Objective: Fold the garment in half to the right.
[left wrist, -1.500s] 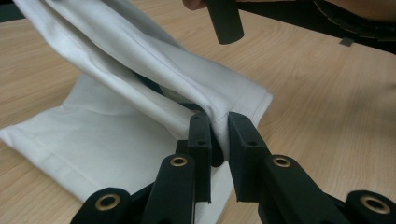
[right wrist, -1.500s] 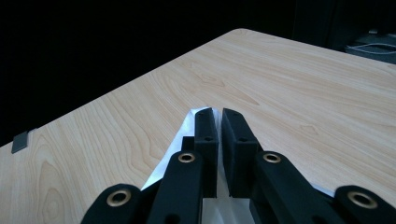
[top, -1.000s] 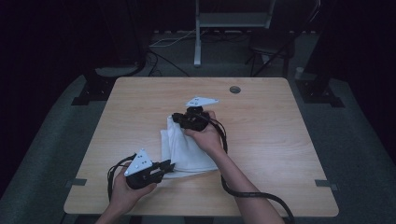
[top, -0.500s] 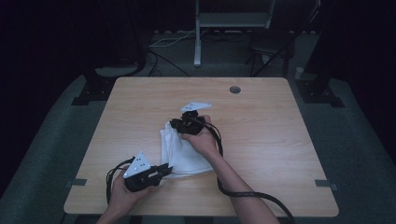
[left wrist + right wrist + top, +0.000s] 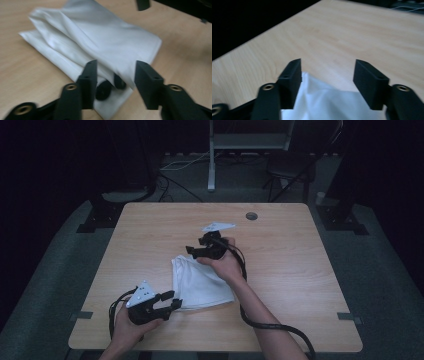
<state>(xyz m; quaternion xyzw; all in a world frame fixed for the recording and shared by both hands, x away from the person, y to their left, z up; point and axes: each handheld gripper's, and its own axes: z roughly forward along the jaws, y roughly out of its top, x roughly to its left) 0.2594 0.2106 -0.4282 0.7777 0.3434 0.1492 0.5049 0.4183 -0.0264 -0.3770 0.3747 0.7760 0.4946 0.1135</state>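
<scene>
Wooden table under a folded white cloth, both grippers' fingers just released, apart, empty.

White cloth, folded into a rough rectangle with layered edges, lies flat near the table's front middle

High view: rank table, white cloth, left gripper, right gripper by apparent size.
1. table
2. white cloth
3. left gripper and right gripper: they look about alike, and the left one is nearer the camera, so no ranking between them.
</scene>
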